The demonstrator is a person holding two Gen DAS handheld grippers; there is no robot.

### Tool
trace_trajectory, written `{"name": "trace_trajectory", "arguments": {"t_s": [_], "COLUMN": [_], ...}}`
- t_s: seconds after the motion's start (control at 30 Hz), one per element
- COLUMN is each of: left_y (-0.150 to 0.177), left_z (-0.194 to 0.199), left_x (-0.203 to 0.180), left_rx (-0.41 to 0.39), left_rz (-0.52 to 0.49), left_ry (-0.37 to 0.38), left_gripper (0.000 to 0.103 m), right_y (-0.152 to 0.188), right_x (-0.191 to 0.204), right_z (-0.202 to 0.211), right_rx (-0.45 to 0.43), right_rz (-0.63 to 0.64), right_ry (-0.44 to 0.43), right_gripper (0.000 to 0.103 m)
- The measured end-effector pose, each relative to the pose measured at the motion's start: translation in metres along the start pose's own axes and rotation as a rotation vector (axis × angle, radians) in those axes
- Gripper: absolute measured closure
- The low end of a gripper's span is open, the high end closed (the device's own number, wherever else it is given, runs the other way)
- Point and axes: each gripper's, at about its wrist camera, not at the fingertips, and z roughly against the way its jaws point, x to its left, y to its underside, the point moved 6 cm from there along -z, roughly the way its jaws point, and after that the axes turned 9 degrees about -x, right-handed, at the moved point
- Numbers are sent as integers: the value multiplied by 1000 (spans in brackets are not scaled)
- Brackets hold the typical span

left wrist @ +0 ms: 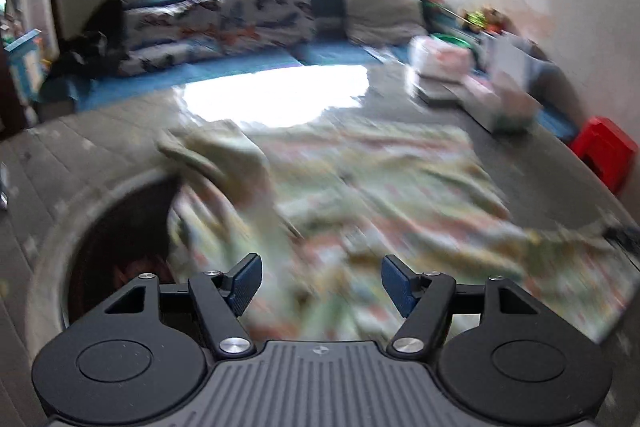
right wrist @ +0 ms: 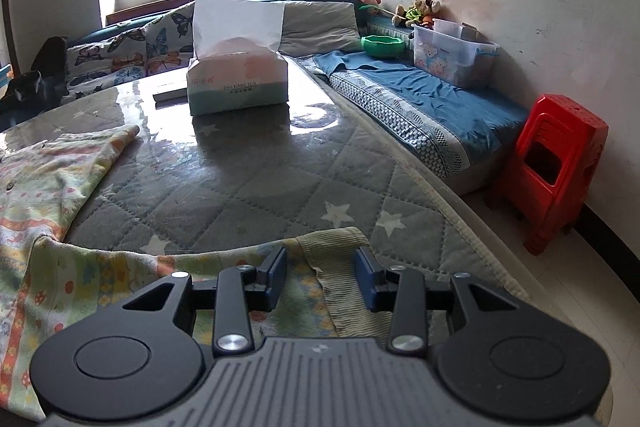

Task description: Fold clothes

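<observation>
A pale garment (left wrist: 380,195) with a small colourful print lies spread over the quilted table; the left wrist view is blurred. My left gripper (left wrist: 320,283) hovers over its near part, open, with nothing pressed between the blue pads. A raised fold of the cloth (left wrist: 236,171) stands just ahead and to the left. In the right wrist view the garment (right wrist: 52,187) runs along the left and near side. Its green ribbed cuff (right wrist: 332,259) lies flat between the fingers of my right gripper (right wrist: 322,277). The jaws stand apart and the pads do not press the cuff.
The table's grey quilted cover (right wrist: 240,187) has white stars. A tissue box (right wrist: 236,83) stands at the far middle. A red plastic stool (right wrist: 556,167) is on the floor at right, beside a bench holding a green bowl (right wrist: 382,45) and clear bin (right wrist: 452,55). A dark round opening (left wrist: 120,247) shows at left.
</observation>
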Motion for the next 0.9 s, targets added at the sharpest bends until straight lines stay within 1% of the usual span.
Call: {"name": "trace_trajectory", "arguments": {"t_s": [0.07,0.1,0.17,0.3,0.4,0.47,0.53,0.57,0.6,0.63,0.73,0.8,0.9], "left_y": [-12,-18,-28,-42,-46,-45,-42,-40,-39,-38,-36,-37,-39], "left_z": [-14,-21,-36,-76,-107,-124,-135,-137,-138,-138,-127,-114,-84], "left_x": [7,9,11,14,19,23,32,37,44,51,75,91,117], "left_rx": [-14,-17,-21,-16,15,36,52,56,58,60,50,26,-22], "left_rz": [-12,-12,-16,-64,-86,-118,-142,-144,-137,-126,-67,-25,37], "left_ry": [-55,-71,-92,-176,-217,-243,-263,-268,-270,-270,-255,-258,-284], "left_gripper": [34,34,34,34,34,34,37,41,51,63,85,93,95], "right_y": [0,-1,-1,-1,-1,-1,-1,-1,-1,-1,-2,-2,-2], "right_x": [0,0,0,3,3,3,2,3,4,4,5,6,6], "right_z": [0,-1,-1,-2,-2,-2,-2,-2,-2,-2,-3,-5,-5], "right_rx": [2,2,4,2,1,2,3,2,1,0,-3,-4,-4], "right_rz": [-2,-3,-8,-6,-11,-14,-16,-15,-14,-13,-14,-11,-9], "right_ry": [-1,-3,-10,-11,-15,-18,-21,-21,-21,-21,-21,-21,-19], "right_gripper": [62,62,57,53,51,51,50,49,49,49,49,49,49]}}
